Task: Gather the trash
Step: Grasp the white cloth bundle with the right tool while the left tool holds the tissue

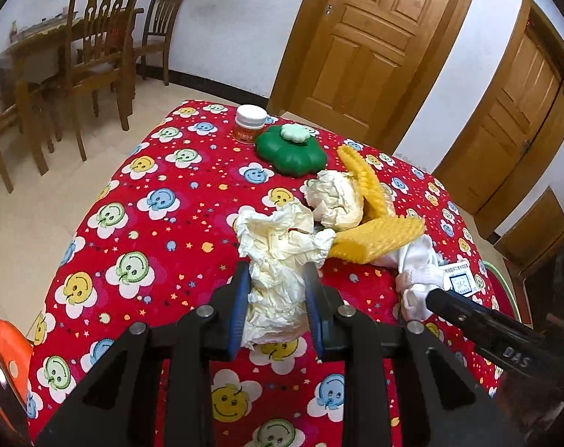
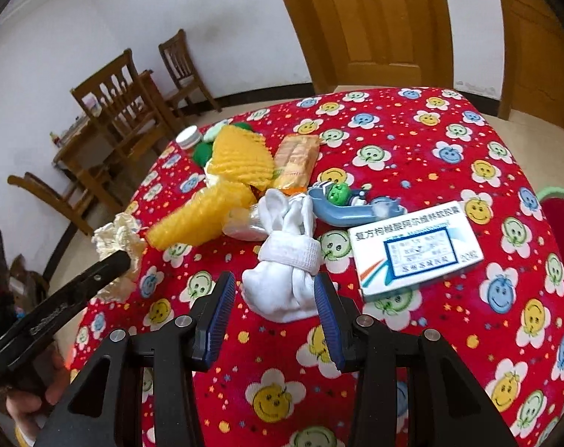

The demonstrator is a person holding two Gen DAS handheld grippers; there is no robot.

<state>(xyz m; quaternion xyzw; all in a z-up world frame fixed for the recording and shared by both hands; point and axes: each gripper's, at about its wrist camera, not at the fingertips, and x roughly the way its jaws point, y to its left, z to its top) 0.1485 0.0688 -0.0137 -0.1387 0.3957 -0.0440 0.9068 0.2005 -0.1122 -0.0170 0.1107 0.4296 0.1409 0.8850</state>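
Observation:
A crumpled cream paper lies over the red smiley tablecloth, and my left gripper is shut on it, both blue pads pressing its sides. The same paper shows at the left in the right wrist view, with a left finger on it. My right gripper stands open around a rolled pair of white socks resting on the cloth; red cloth shows between the left pad and the socks. A second paper ball and yellow foam netting lie just beyond.
A green clover-shaped box and a white-lidded jar stand at the far edge. A medicine box, a blue toy and a snack wrapper lie near the socks. Wooden chairs stand at the left, an orange object at the near left.

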